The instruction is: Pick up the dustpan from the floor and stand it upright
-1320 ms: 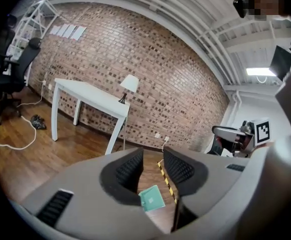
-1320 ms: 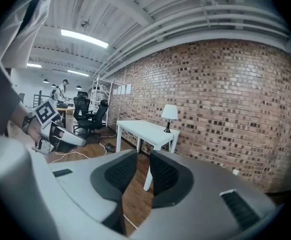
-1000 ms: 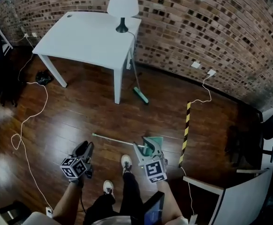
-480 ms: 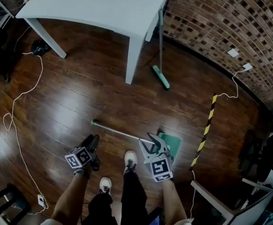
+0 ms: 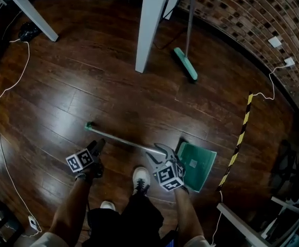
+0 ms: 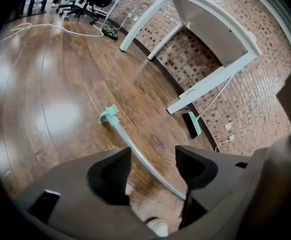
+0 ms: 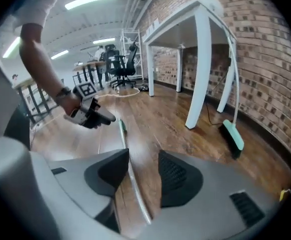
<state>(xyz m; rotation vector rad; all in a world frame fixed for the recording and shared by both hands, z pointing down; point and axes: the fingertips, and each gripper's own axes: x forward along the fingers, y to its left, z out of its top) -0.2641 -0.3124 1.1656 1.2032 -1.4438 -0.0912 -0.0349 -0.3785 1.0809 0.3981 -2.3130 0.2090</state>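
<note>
The dustpan lies flat on the wooden floor, its green pan (image 5: 197,163) at the right and its long grey handle (image 5: 121,139) running left to a green tip (image 5: 88,126). My right gripper (image 5: 162,152) hangs over the handle's pan end, jaws opening; the handle (image 7: 133,194) shows through the gap, untouched. My left gripper (image 5: 98,145) hovers just short of the handle near its tip, jaws also opening. Its view shows the handle (image 6: 135,154) passing below the gap between the fingers, with nothing gripped. The left gripper (image 7: 91,113) also appears in the right gripper view.
A white table leg (image 5: 152,24) stands beyond the dustpan. A green broom (image 5: 185,63) leans by the brick wall. A white cable (image 5: 5,91) loops at the left, yellow-black tape (image 5: 239,138) runs at the right. The person's shoe (image 5: 141,178) is between the grippers.
The view has dropped closer to the floor. Both grippers have sunk toward the dustpan's handle, the left one rolling, and their jaws stand wider.
</note>
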